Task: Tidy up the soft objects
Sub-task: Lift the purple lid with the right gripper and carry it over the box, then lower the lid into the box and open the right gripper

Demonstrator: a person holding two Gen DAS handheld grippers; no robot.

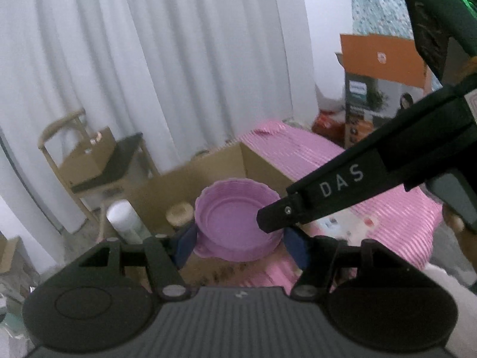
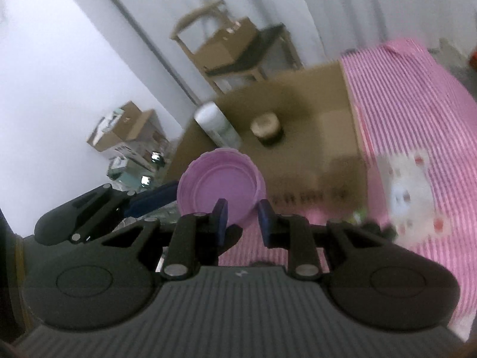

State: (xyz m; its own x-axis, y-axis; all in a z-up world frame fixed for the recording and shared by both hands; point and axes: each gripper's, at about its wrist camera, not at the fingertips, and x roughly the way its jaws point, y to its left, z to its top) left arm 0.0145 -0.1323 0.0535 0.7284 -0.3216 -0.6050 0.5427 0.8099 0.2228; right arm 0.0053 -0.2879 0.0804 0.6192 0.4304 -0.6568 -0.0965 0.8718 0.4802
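1. Purple bowl [image 1: 235, 223] up in the air, pinched from three spots by two grippers. Soft-looking, ribbed wall, small tab on the near-left rim.
2. Left gripper [image 1: 241, 247]: roughly half spread, blue pads [image 1: 185, 246] pressed on the bowl's left and right sides, so clamped across the full width.
3. Right gripper [image 1: 272, 217]: coming in from the right in the left wrist view, jaws squeezed nearly together on the bowl's right-hand rim. Same thing from its own camera, rim sitting between the two blue pads [image 2: 221, 217].
4. Bowl's open side facing up toward both cameras, a bit tilted. Nothing visible inside.
5. Behind and below the bowl: open cardboard box [image 1: 167, 188] with a white bottle [image 1: 125, 220] and a small jar [image 1: 179, 213] with a pale lid inside it, both apart from the bowl.
6. Right of the box: pink striped cloth [image 1: 313, 155], touching the box's side, with a white patch of red-dotted print on it [image 2: 408, 179].
7. Background: white curtain [image 1: 149, 59], wooden chair [image 1: 59, 128] carrying a smaller carton [image 1: 89, 155], orange-topped package [image 1: 378, 56] far right.
8. Right wrist view pretty blurry, so fine detail on the box contents hard to make out.
9. More cartons [image 2: 128, 128] stacked by the wall, left side of the right wrist view.
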